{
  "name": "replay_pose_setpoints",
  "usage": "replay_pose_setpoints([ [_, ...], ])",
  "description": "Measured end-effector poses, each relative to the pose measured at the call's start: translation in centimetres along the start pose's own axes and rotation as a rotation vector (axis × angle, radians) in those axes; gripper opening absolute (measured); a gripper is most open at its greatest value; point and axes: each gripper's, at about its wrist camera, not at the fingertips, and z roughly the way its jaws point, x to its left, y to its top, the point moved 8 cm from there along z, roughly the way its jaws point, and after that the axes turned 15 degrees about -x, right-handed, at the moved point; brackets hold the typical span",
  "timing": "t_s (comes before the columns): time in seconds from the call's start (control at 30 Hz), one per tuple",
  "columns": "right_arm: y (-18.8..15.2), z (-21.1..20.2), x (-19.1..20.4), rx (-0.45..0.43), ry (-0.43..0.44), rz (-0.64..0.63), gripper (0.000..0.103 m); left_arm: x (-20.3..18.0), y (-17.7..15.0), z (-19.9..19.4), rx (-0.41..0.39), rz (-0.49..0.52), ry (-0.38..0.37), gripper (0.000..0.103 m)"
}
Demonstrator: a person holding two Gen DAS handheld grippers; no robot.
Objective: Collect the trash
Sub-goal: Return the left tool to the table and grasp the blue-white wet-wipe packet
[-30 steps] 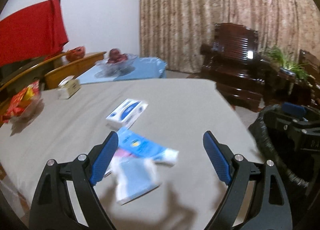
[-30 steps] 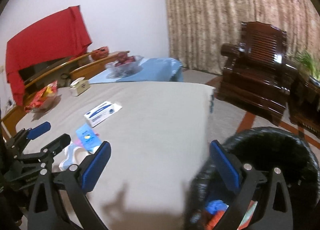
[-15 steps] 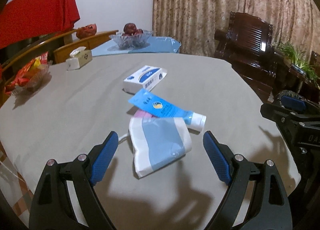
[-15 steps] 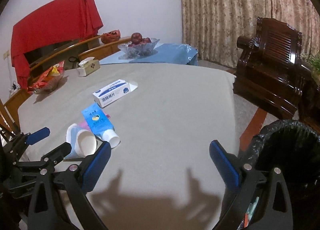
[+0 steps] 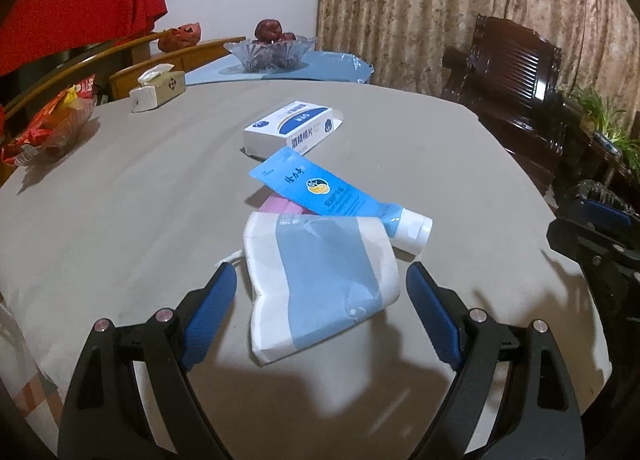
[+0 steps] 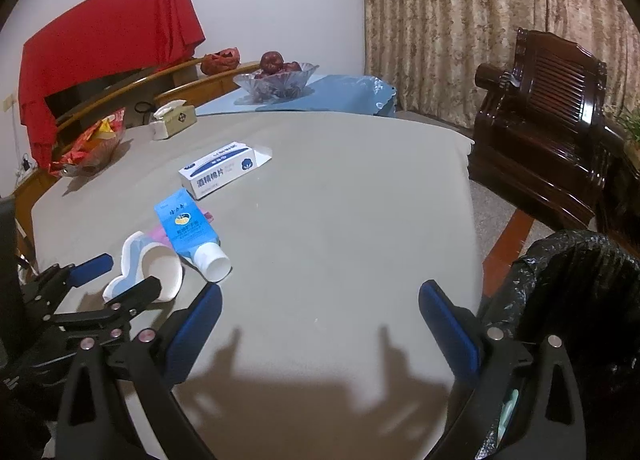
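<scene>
Left tool (image 5: 322, 287) straddles cup (image 5: 320, 280), hiding its mouth.

Left gripper (image 5: 322, 290): black angular plastic frame, two fingers faced with blue ribbed pads (image 5: 208, 316), round silver screw heads at the finger pivots. Right gripper (image 6: 320, 310): same build, black arms, blue pads, silver screws.

Paper cup (image 5: 320, 284) lies on its side on the table (image 5: 120, 220), between the spread fingers of the left gripper (image 5: 322, 300). Tube (image 5: 332, 196) just behind it, touching; box (image 5: 292, 128) farther back. Bin (image 6: 576, 300) stands off the table's right edge, beside the right gripper (image 6: 320, 316).
</scene>
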Motion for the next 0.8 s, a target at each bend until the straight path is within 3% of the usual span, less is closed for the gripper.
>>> replay_pose_setpoints([
  [0.03, 0.0, 0.0, 0.0, 0.0, -0.001, -0.002, 0.097, 0.0, -0.1, 0.1, 0.004, -0.004, 0.0, 0.076],
  [0.1, -0.1, 0.2, 0.1, 0.002, -0.001, -0.005, 0.097, 0.0, -0.3, 0.3, 0.015, -0.013, -0.008, 0.073],
  [0.2, -0.1, 0.3, 0.3, 0.005, -0.002, -0.004, 0.097, -0.5, -0.5, 0.2, 0.015, -0.002, -0.027, 0.05],
  [0.33, 0.0, 0.5, 0.5, 0.003, 0.003, -0.004, 0.097, -0.9, -0.1, -0.2, -0.001, 0.009, -0.044, 0.038],
  [0.53, 0.1, 1.0, 0.9, 0.0, 0.014, -0.003, 0.097, -0.9, 0.8, -1.1, -0.032, 0.006, -0.063, 0.029],
  [0.8, 0.3, 1.5, 1.6, 0.0, 0.03, -0.008, 0.097, -0.5, 0.4, -0.9, -0.029, 0.018, -0.063, 0.026],
])
